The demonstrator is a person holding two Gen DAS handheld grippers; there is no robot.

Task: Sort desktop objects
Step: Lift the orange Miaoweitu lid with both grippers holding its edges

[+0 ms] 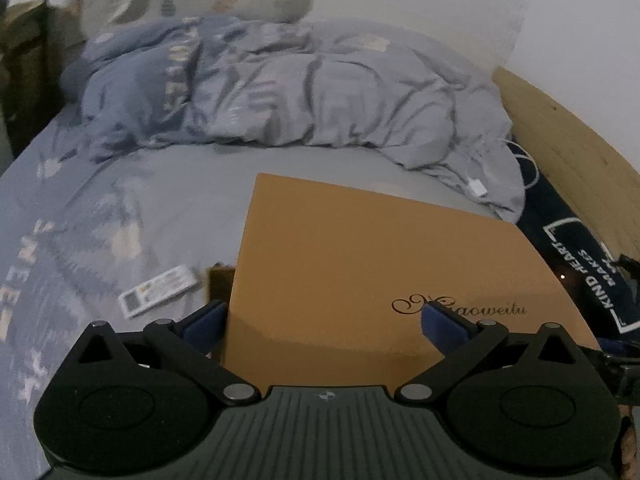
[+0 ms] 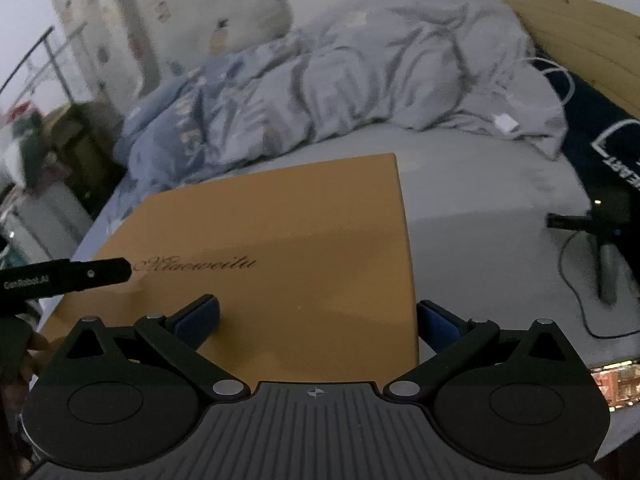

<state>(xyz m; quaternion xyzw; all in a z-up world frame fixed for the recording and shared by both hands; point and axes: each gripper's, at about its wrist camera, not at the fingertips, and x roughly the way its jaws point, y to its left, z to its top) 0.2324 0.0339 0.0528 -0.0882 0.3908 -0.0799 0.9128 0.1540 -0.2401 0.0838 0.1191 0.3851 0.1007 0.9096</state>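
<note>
Orange box lid shut, contents hidden, straddled at its left edge by wide-spread left gripper, at its right edge by wide-spread right gripper.

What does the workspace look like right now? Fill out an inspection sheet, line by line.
Surface: a bed with a grey-blue sheet, no desk in view.
Job's things: an orange box with script lettering lies flat on the bed; a white remote control lies apart from it, off its left edge.
Clutter: a crumpled duvet behind the box; a dark printed pillow by the wooden headboard.
Grippers: left tongs open, straddling the box's left edge; right tongs open, straddling its right edge.
Cables: a white charger cable on the duvet; a black cable from a small black device.
Surroundings: white wall, patterned curtain, furniture too blurred to identify.
</note>
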